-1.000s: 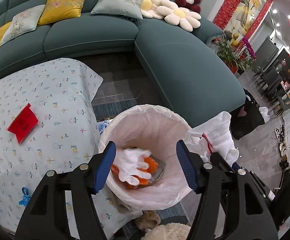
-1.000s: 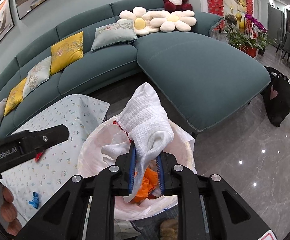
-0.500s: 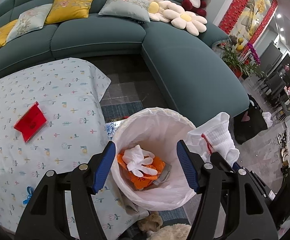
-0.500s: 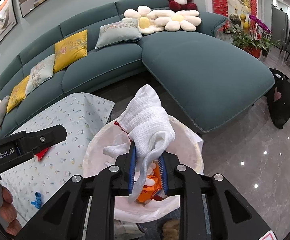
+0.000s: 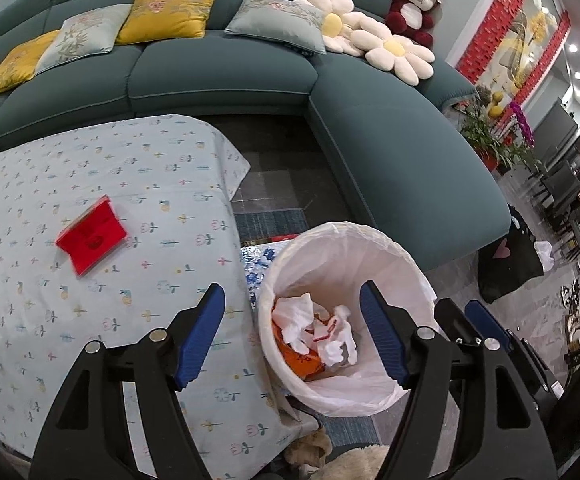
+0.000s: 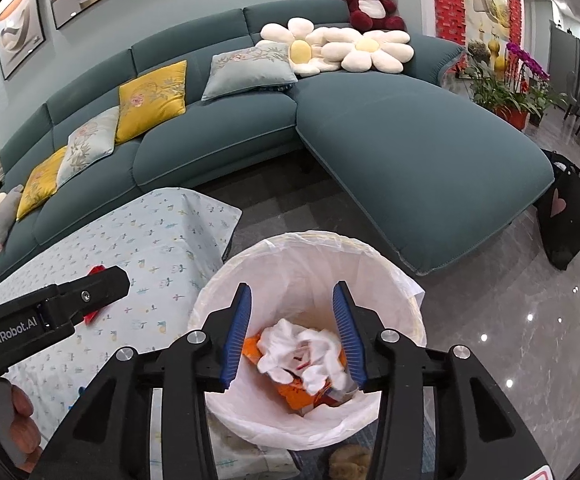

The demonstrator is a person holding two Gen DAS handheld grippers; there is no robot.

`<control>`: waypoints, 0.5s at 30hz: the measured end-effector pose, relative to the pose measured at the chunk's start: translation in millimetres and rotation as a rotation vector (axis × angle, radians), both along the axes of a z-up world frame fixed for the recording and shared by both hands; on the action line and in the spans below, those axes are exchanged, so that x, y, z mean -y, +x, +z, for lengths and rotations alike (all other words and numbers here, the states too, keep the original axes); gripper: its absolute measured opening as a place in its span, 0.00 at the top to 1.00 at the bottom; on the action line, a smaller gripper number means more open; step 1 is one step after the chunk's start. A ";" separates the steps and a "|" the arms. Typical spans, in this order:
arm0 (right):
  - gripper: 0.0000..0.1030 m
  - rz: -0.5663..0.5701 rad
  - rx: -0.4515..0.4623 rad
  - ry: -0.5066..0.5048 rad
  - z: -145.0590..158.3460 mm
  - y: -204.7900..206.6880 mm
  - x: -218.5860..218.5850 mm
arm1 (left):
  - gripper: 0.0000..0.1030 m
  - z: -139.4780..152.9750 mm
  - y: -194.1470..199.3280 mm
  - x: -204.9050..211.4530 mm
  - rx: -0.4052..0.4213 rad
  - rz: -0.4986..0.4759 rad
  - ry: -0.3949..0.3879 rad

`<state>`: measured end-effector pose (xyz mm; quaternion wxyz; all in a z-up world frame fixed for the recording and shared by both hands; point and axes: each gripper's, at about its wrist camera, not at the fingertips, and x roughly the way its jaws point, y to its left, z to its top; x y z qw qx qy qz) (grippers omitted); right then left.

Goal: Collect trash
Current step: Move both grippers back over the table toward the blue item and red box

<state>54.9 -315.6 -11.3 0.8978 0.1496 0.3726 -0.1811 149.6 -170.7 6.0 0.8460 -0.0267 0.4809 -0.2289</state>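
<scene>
A cloth-covered surface [image 5: 90, 320] carries a red packet [image 5: 90, 236], well apart from the lined trash bin [image 6: 309, 252] beside it. Inside the bin lies a white cloth [image 6: 301, 344] on orange waste. Above it the right tool [image 6: 293, 336] is opening with nothing gripped; the left tool [image 5: 291, 336] is opening too, empty.

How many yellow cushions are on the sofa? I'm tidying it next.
2 in the left wrist view: one yellow cushion on the sofa back, one at its left end. The right wrist view shows a third; more may be hidden.

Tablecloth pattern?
The tablecloth is pale blue with small scattered flower and fruit motifs. It shows best in the left wrist view.
</scene>
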 end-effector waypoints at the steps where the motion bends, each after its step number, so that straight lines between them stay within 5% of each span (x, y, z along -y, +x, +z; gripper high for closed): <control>1: 0.57 0.004 0.001 -0.003 1.3 0.5 -3.2 | 0.35 0.4 -0.2 -2.6 0.000 0.005 0.000; 15: 0.46 0.078 0.013 -0.027 16.5 5.1 -51.2 | 0.35 4.7 -4.1 -57.9 0.016 0.091 0.010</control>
